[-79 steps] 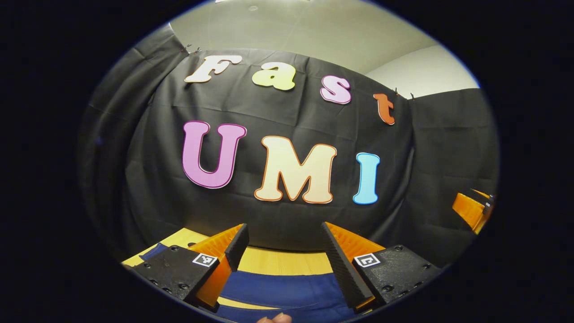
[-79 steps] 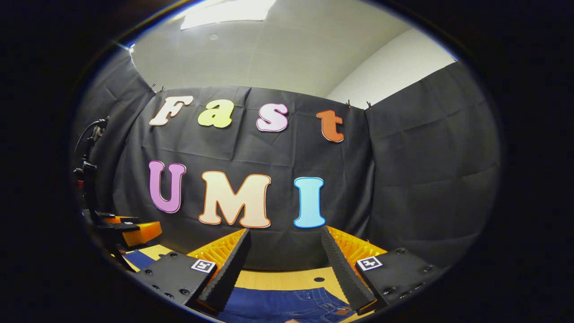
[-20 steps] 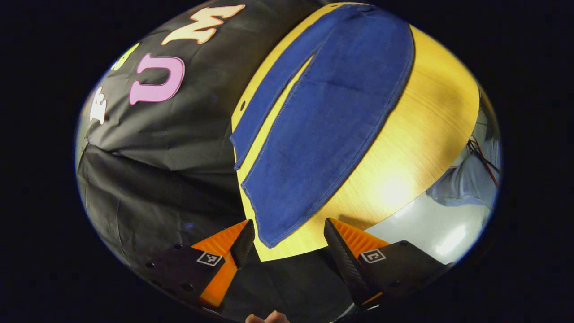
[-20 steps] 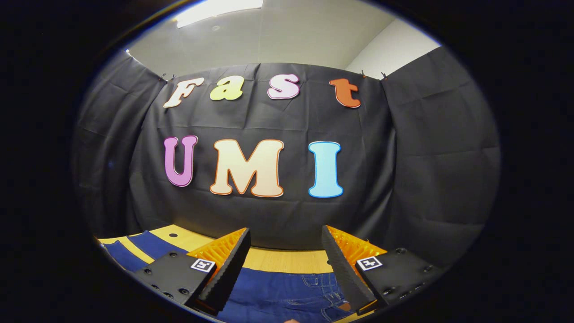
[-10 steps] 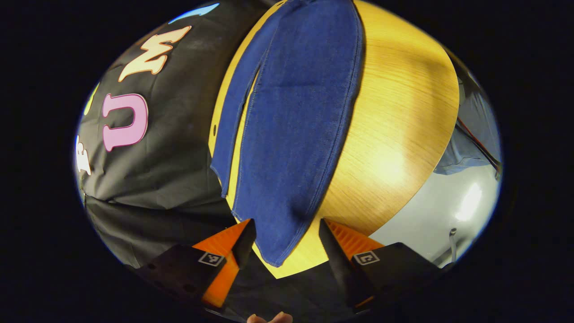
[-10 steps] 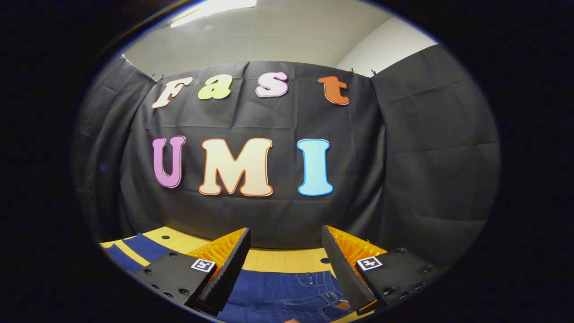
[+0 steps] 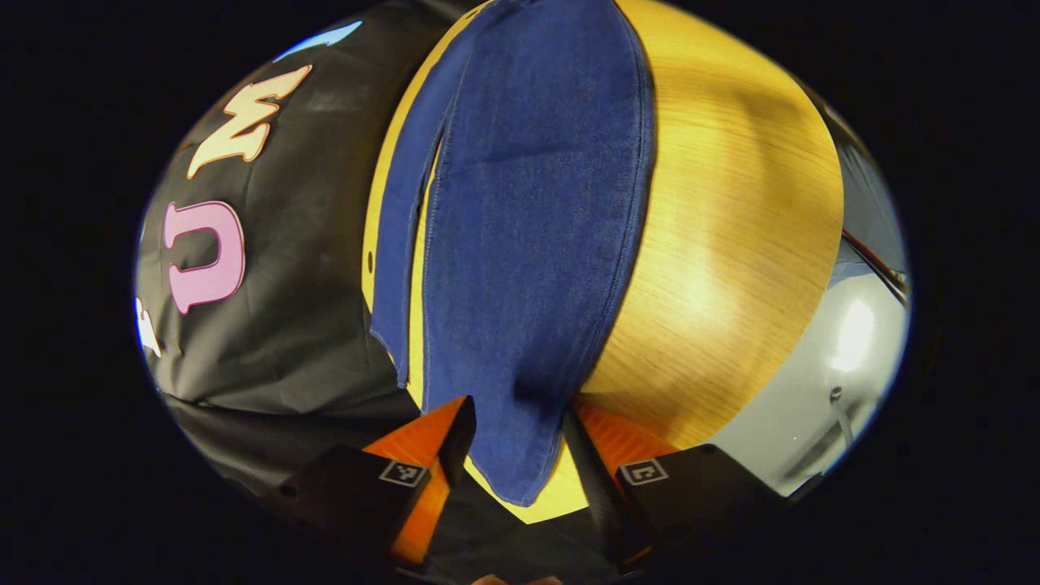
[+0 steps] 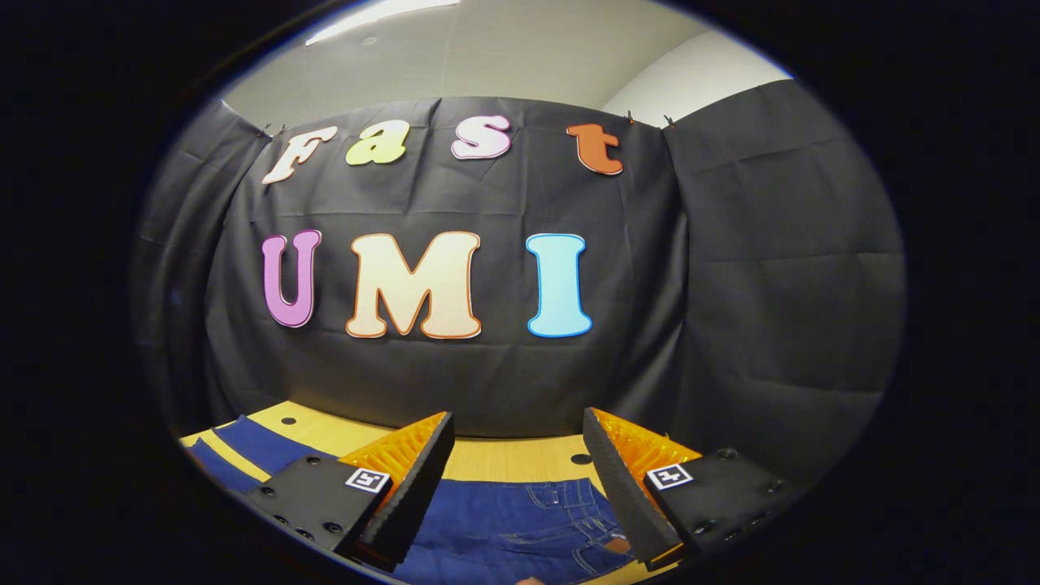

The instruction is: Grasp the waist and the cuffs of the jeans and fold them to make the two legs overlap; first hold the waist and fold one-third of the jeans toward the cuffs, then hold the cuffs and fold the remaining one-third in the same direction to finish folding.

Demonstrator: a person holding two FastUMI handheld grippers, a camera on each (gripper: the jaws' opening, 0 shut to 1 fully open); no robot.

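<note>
Denim, dark blue, spread flat on the wooden table: we note the jeans lie with the two legs apart, not yet overlapped, a strip of bare wood showing between them. In the left gripper view, the left gripper sits at the table's end with its jaws wide, straddling the cuff of the nearer leg; we see no finger pressing the cloth. In the right gripper view, the right gripper hovers above the waist, jaws wide, holding nothing.

Risks as we judge them: the cuff end overhangs little, so closing too high may pinch air, and closing too deep may catch the table edge. Should the right gripper pinch a single layer at the waist, the leg may drag skewed and the legs will not stack evenly. Uneven lifting between the two ends could twist the denim.
</note>
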